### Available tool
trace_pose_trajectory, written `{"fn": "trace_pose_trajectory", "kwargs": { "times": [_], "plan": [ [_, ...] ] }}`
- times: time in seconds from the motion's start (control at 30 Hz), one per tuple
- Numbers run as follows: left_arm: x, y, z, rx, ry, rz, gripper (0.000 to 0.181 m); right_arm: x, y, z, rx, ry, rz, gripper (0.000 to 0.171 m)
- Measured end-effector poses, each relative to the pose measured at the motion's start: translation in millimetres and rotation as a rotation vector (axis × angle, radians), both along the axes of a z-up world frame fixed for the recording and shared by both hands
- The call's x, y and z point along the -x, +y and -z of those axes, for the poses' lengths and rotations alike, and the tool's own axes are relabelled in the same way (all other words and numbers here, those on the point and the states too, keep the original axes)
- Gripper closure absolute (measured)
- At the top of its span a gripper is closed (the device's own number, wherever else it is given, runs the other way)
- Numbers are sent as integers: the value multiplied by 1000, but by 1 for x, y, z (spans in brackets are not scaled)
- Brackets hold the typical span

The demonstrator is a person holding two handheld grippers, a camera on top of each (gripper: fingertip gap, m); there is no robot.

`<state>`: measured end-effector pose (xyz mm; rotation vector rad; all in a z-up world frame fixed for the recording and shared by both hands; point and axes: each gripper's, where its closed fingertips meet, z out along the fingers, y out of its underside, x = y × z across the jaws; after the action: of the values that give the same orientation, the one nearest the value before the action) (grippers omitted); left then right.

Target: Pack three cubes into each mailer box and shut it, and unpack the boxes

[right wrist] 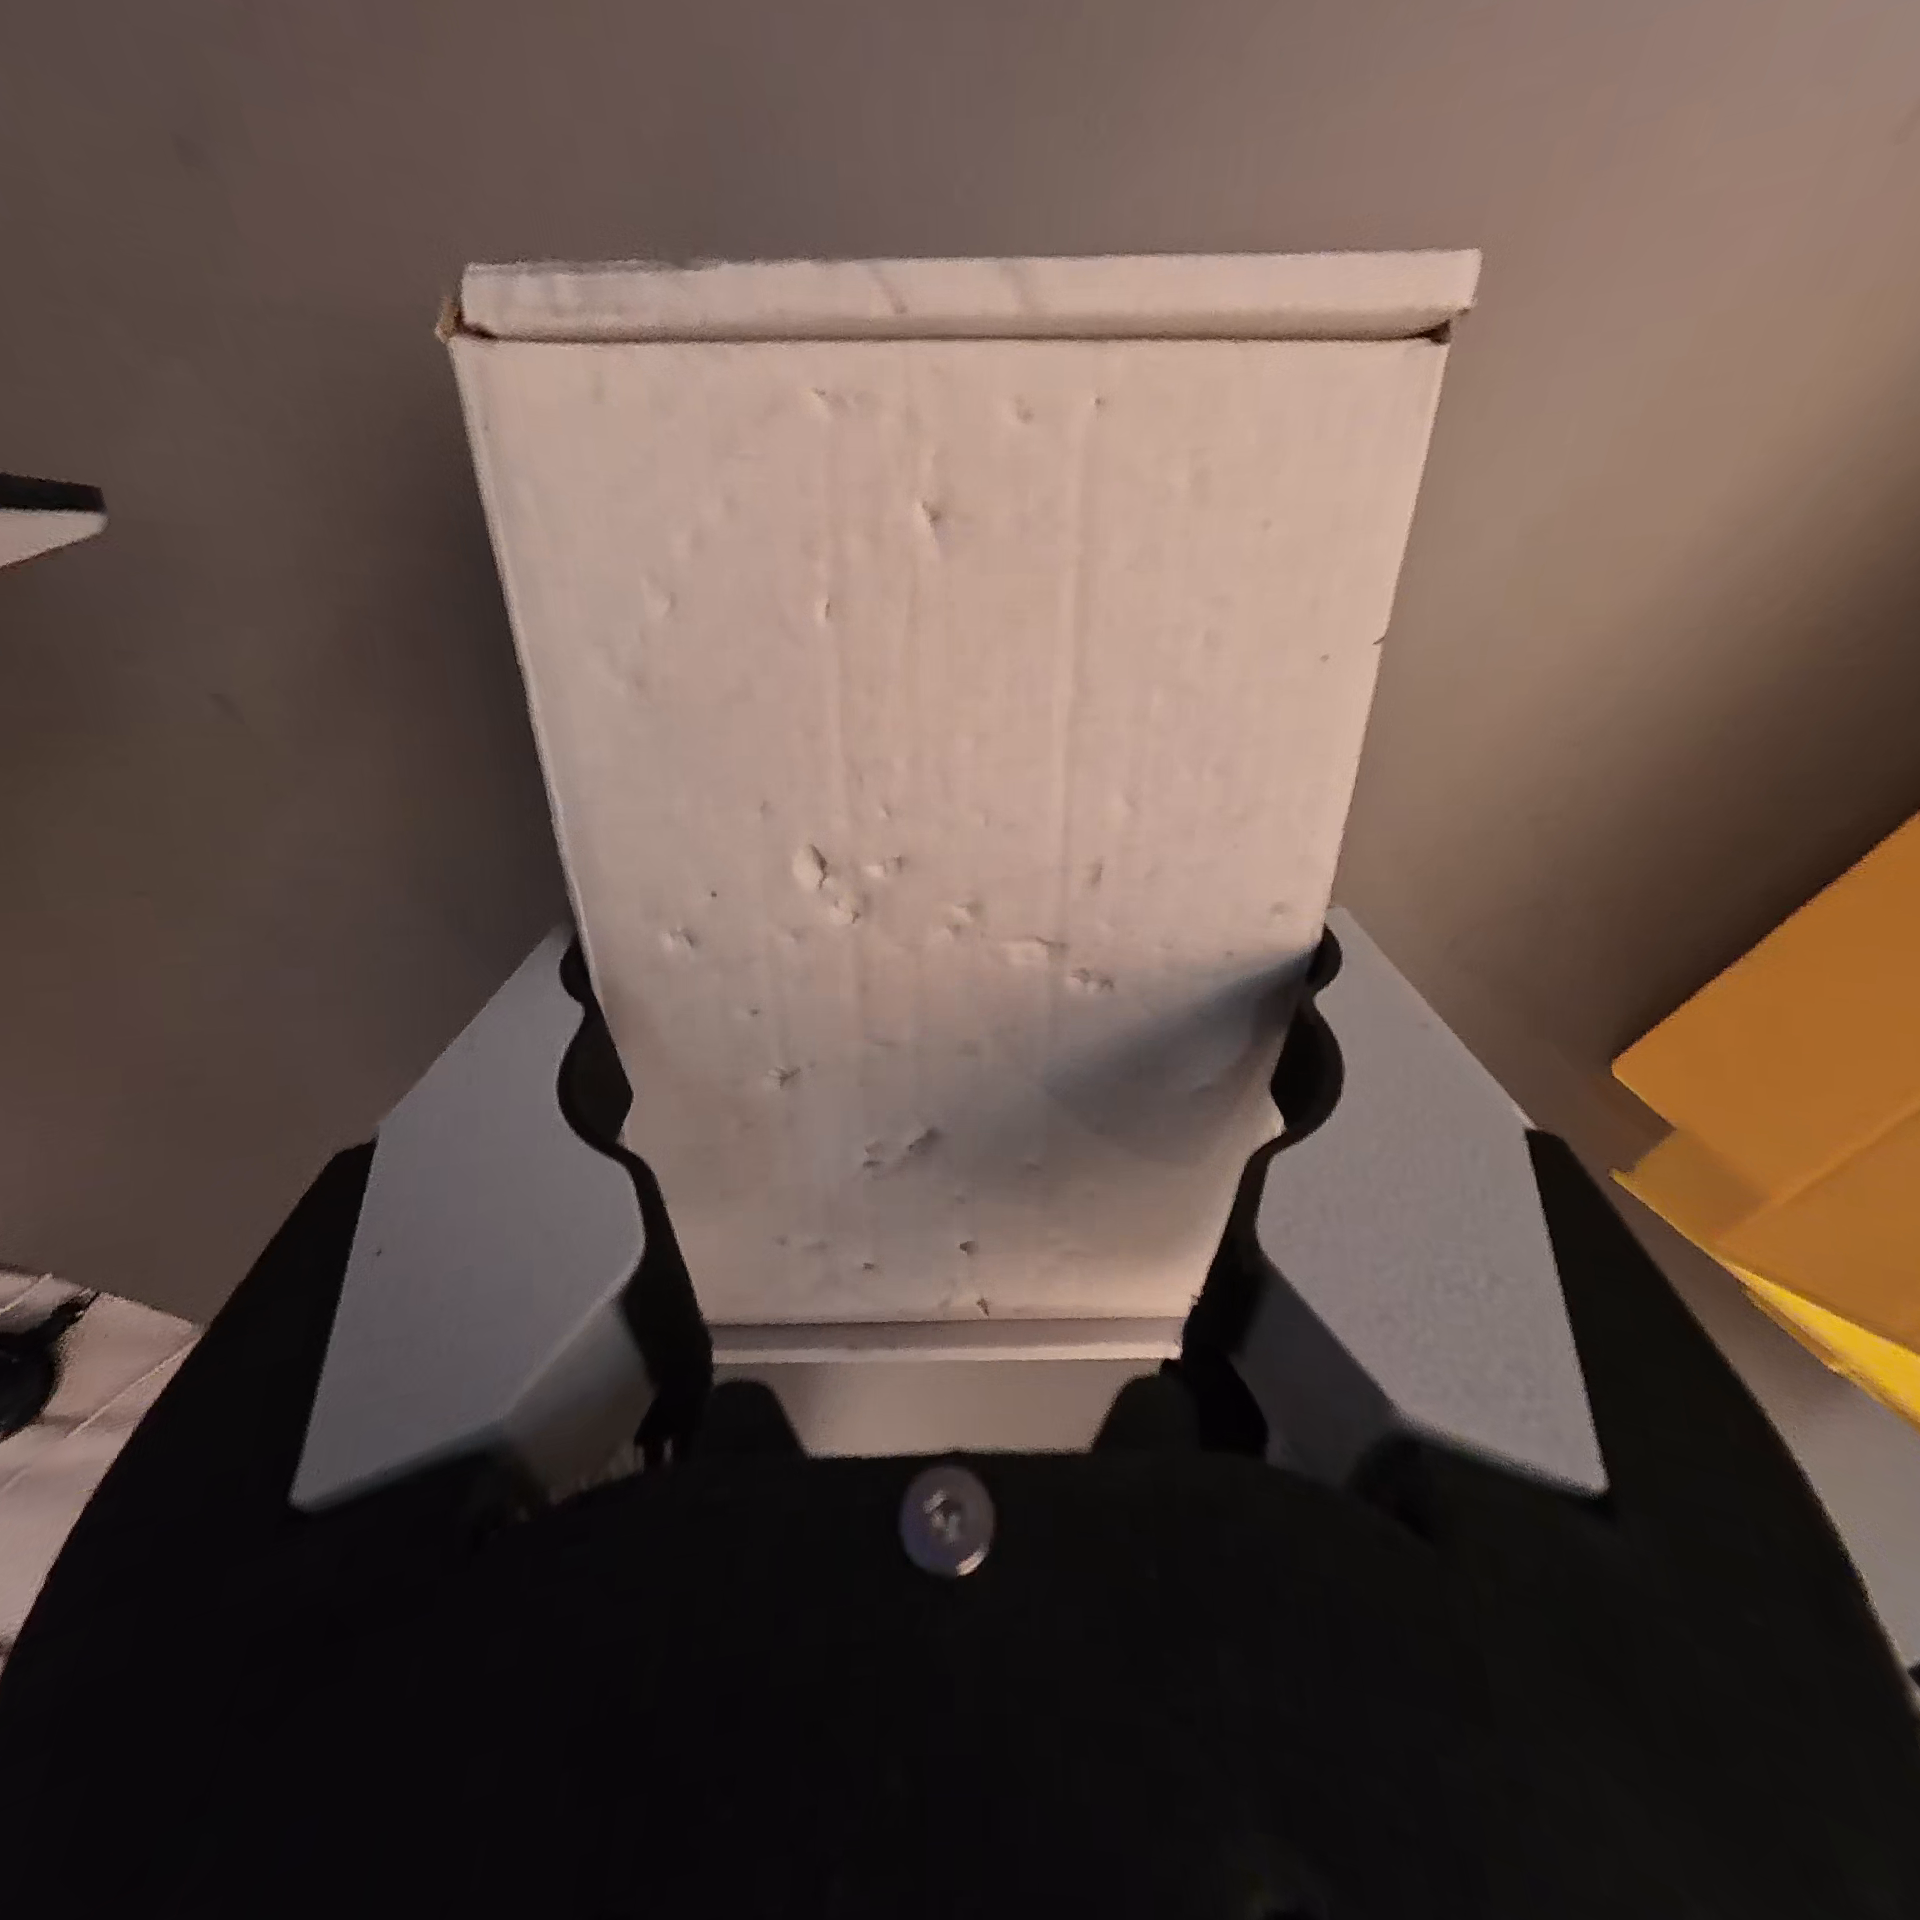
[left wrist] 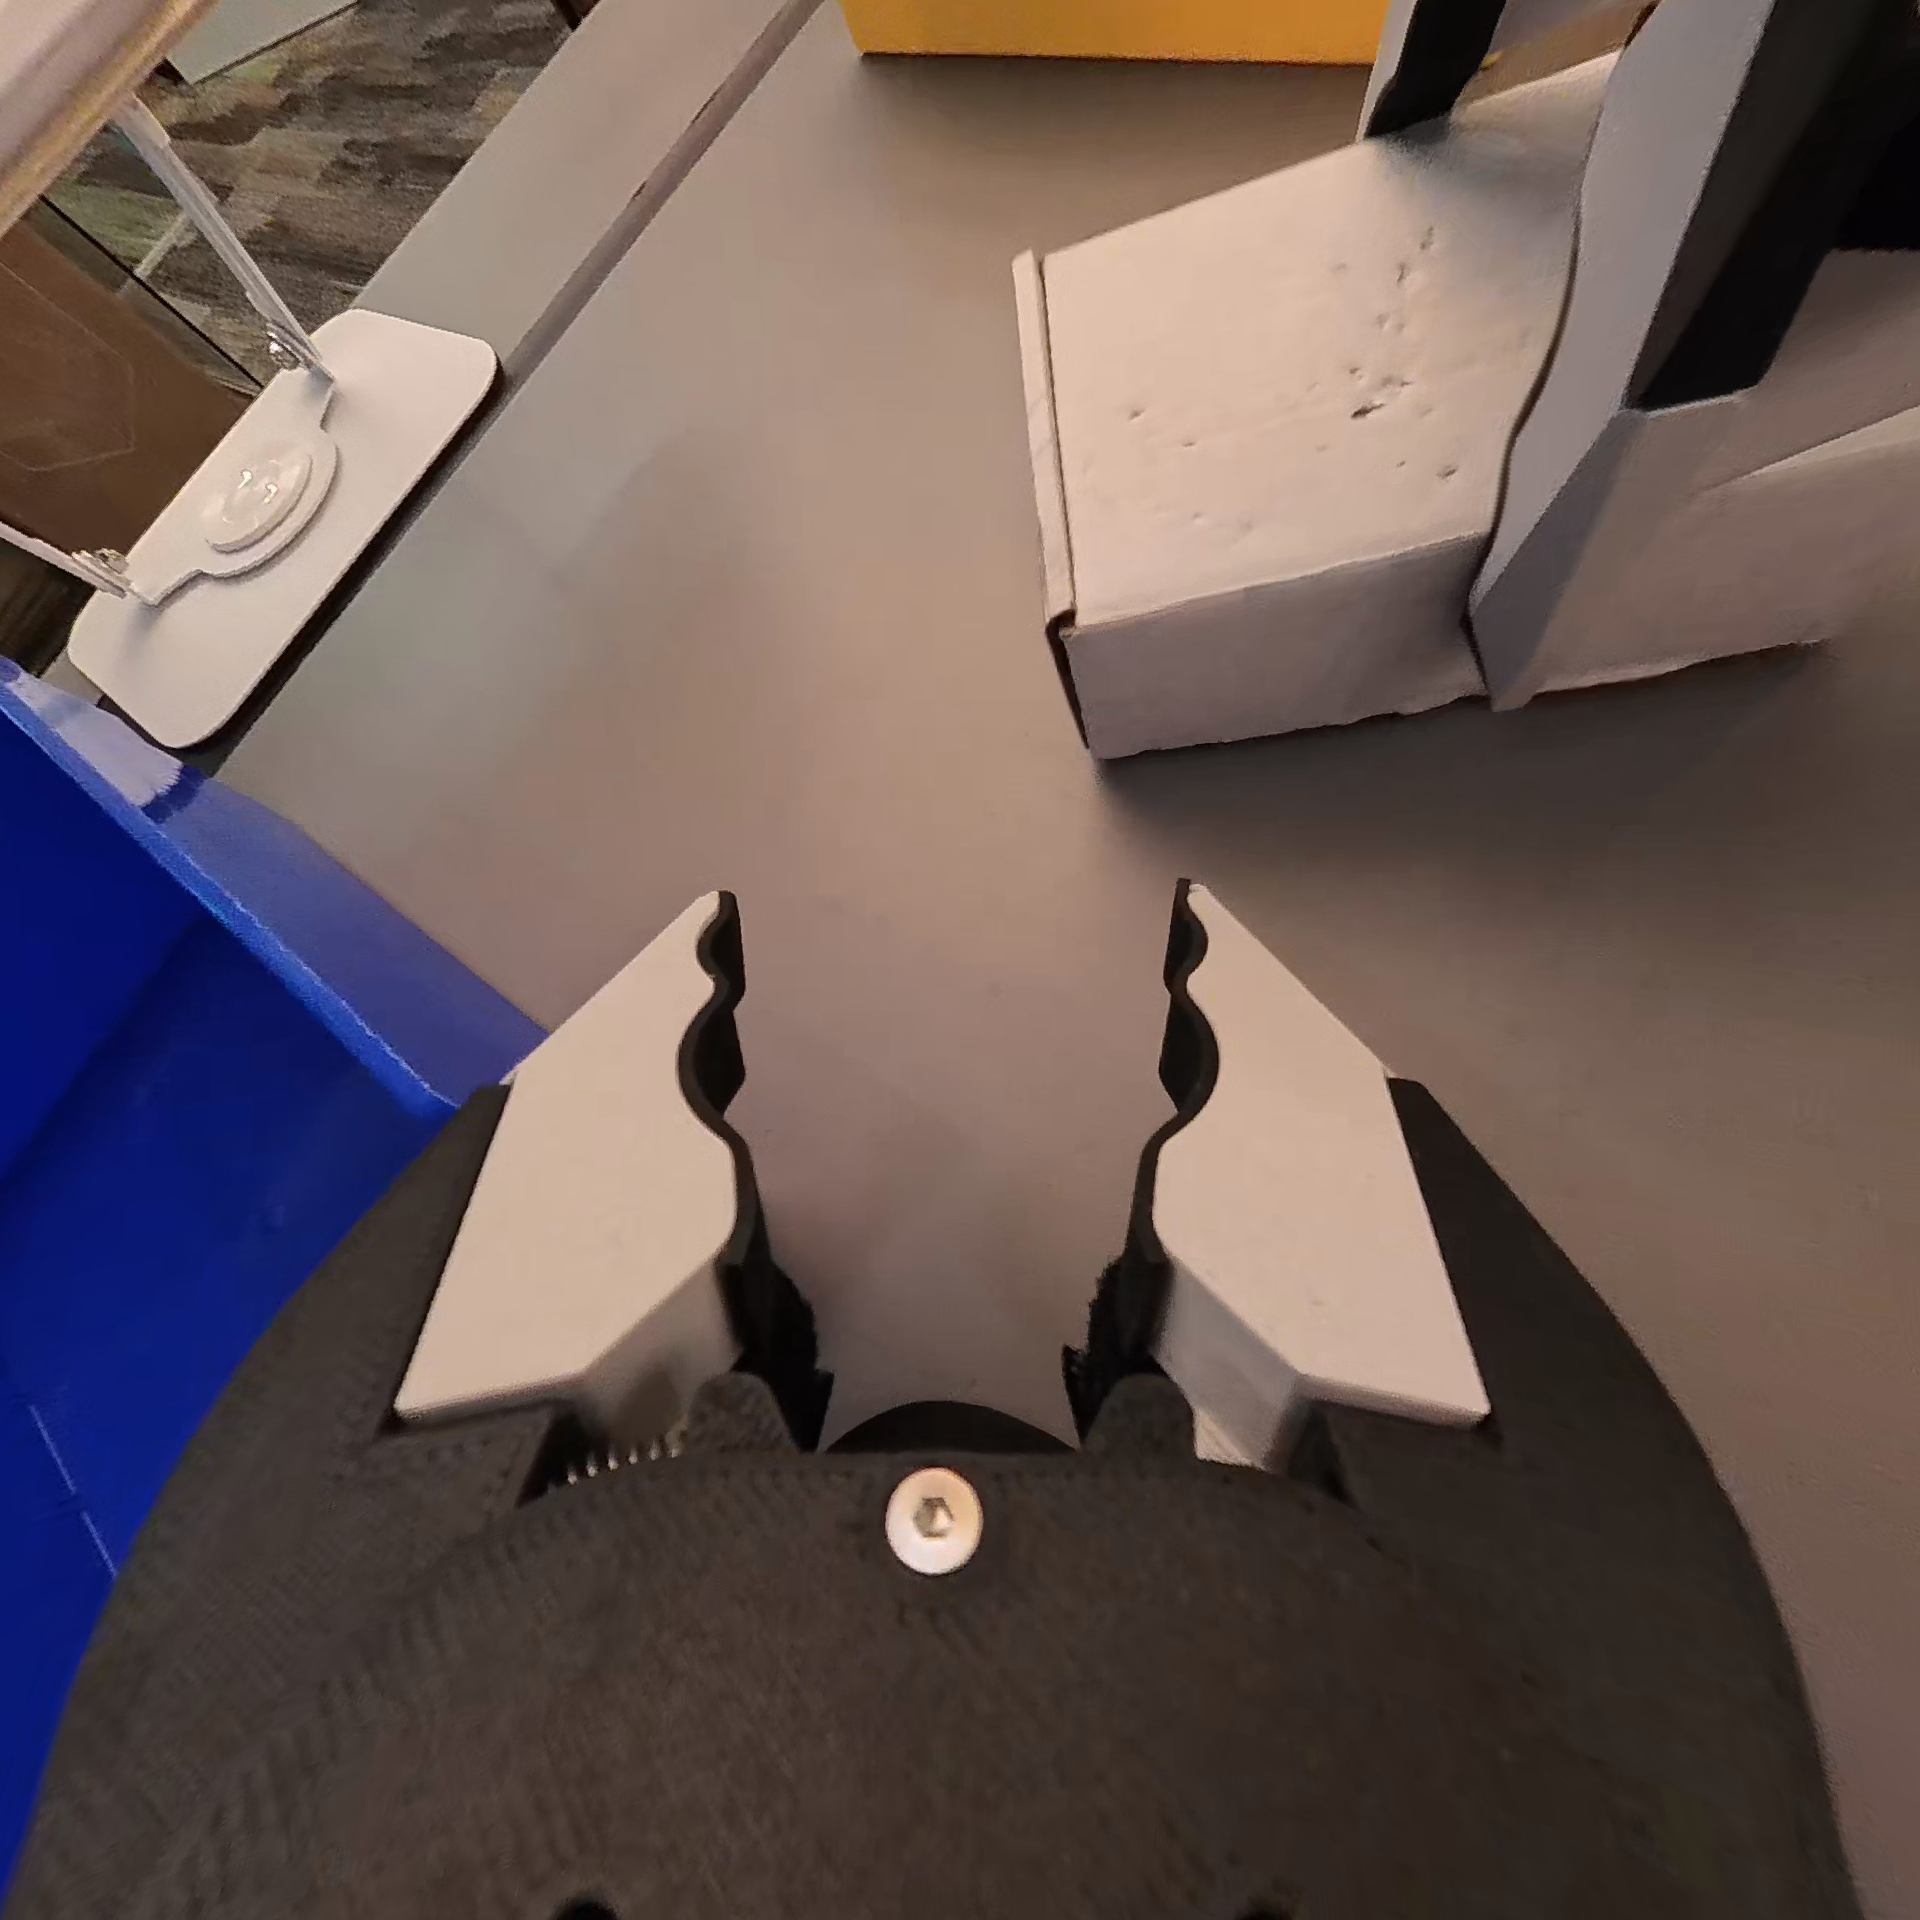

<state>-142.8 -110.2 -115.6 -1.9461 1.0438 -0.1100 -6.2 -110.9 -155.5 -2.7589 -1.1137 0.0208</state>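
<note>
While right gripper (right wrist: pixel 951 1039) fingers clamp the closed white mailer box (right wrist: pixel 935 727) on the grey table (left wrist: pixel 831 675) at 12 o'clock, keep grip square, bring empty wide-spread left gripper (left wrist: pixel 956 997) toward 1 o'clock.

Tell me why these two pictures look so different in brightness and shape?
Left wrist view: evenly lit, wide-angle lens bends the grey tabletop edges; the open left gripper is sharp. Right wrist view: dimmer and warmer, slightly soft; a shadow crosses the dented white cardboard mailer box near the right gripper, whose black body is almost featureless.
</note>
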Motion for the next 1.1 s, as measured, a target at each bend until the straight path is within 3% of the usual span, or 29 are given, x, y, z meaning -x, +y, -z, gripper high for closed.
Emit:
{"fn": "trace_pose_trajectory", "kwargs": {
  "times": [0.23, 0.4, 0.57, 0.7, 0.83, 0.9, 1.1],
  "plan": [
    [0, 0, 2, 4, 9, 0, 100, -13, -4, -30, -9, -41, -19, 43],
    [0, 0, 4, 7, 17, 0, 100, -35, -17, -77, 31, -15, -73, 43],
    [-2, -1, 9, 15, 34, 7, 100, -99, -1, -145, 41, -43, -68, 43],
    [-4, -2, 18, 34, 61, 15, 99, -167, 30, -176, 35, -120, -46, 43],
    [-9, -5, 28, 61, 83, 33, 97, -214, 59, -170, 32, -178, -144, 43],
    [-11, -6, 32, 71, 93, 41, 97, -228, 75, -154, 37, -184, -168, 43],
    [-14, -7, 38, 66, 123, 53, 96, -244, 108, -91, 50, -227, -445, 43]
  ]
}}
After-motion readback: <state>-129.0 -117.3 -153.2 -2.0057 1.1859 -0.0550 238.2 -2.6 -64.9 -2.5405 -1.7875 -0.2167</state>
